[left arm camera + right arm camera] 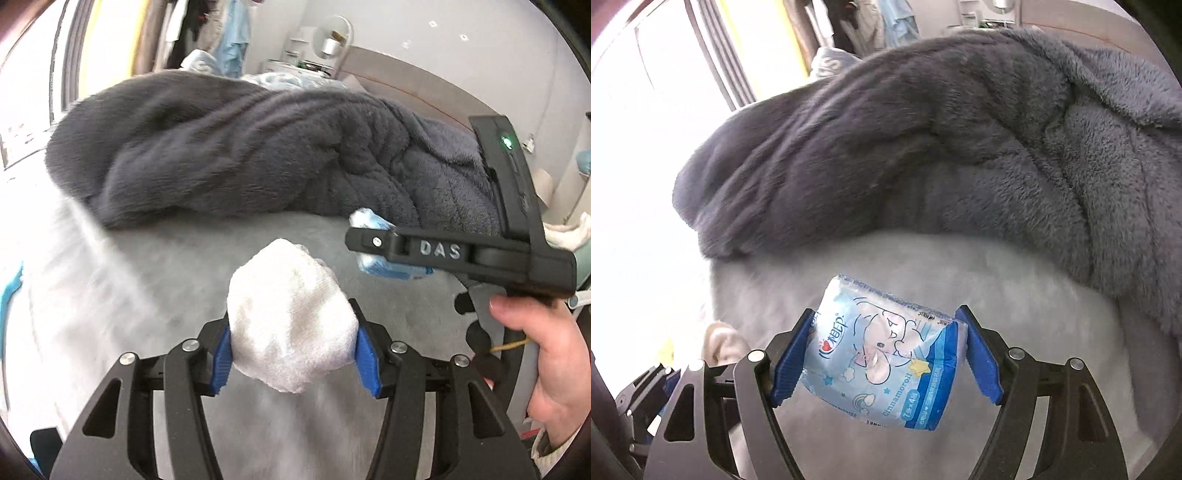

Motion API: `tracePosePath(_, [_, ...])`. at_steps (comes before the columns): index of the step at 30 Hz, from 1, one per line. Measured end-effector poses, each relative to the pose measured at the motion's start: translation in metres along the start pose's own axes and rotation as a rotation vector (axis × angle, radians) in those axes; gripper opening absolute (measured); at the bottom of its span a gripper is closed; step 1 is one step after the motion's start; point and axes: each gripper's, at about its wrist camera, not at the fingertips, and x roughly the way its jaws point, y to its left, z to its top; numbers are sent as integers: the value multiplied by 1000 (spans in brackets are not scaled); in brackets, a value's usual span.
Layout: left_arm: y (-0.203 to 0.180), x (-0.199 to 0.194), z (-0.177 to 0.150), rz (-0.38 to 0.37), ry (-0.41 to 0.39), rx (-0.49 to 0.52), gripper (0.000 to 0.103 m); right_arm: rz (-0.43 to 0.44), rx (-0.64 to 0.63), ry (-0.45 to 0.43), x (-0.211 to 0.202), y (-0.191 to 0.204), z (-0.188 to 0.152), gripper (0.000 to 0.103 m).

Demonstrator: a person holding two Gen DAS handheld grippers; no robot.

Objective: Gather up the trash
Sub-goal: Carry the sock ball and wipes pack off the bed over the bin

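Note:
A crumpled white tissue wad (291, 317) is clamped between the blue pads of my left gripper (293, 354), lifted above the light grey bed sheet (184, 266). My right gripper (886, 354) is shut on a light blue tissue packet (882, 354) printed with a cartoon character, also held above the sheet. In the left wrist view the right gripper (373, 243) shows from the side at the right, a hand (546, 350) on its handle, with the blue packet (369, 221) poking out of its jaws.
A rumpled dark grey fleece blanket (240, 147) lies across the bed behind both grippers, and fills the upper half of the right wrist view (960, 147). Bright window glare sits at the left. A shelf with small items (317, 48) stands against the far wall.

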Motion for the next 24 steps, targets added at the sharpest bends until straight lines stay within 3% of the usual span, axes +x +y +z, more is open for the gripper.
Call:
tracePosePath(11, [28, -64, -42, 172, -20, -140, 58, 85, -139, -53, -56, 70, -42, 77])
tracePosePath(24, [80, -127, -82, 293, -25, -220, 58, 191, -256, -85, -87, 135, -68, 77])
